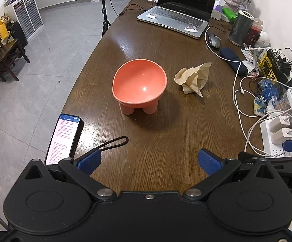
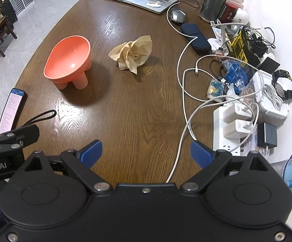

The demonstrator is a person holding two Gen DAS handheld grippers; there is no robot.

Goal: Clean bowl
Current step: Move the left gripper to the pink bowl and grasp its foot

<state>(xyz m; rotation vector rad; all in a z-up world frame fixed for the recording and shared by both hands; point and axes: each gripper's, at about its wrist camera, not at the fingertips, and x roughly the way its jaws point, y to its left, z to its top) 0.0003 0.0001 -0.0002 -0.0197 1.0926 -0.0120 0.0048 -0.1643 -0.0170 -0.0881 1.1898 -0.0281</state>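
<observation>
On the dark wooden table [image 1: 166, 137], near its left edge, we find the orange bowl [image 1: 139, 82] standing upright on short stubby legs, its inside facing up with a bright glint near the bottom. Just to its right, apart from it, lies a crumpled beige paper towel [image 1: 194, 78]; nothing touches either.

We hold the left gripper [image 1: 149, 162] low over the near end of the table, jaws spread wide, nothing between the blue pads [image 1: 89, 162]. The bowl sits well ahead of it, roughly centred in the left wrist view. The right gripper [image 2: 146, 154] is likewise spread wide and empty, pads [image 2: 91, 151] apart; in its view the bowl [image 2: 68, 57] is ahead and to the left, the paper towel [image 2: 132, 53] more nearly ahead.

A white cable [image 2: 183, 109] runs across the table and passes between the right gripper's fingers without being pinched. At the left edge lies a phone [image 1: 64, 138] with its screen lit, a black strap loop [image 1: 113, 142] beside it. At the far end stands an open laptop [image 1: 178, 10]. Along the right side we note a power strip [image 2: 225, 135] with white chargers, tangled cords and a wristwatch [image 2: 284, 85].
</observation>
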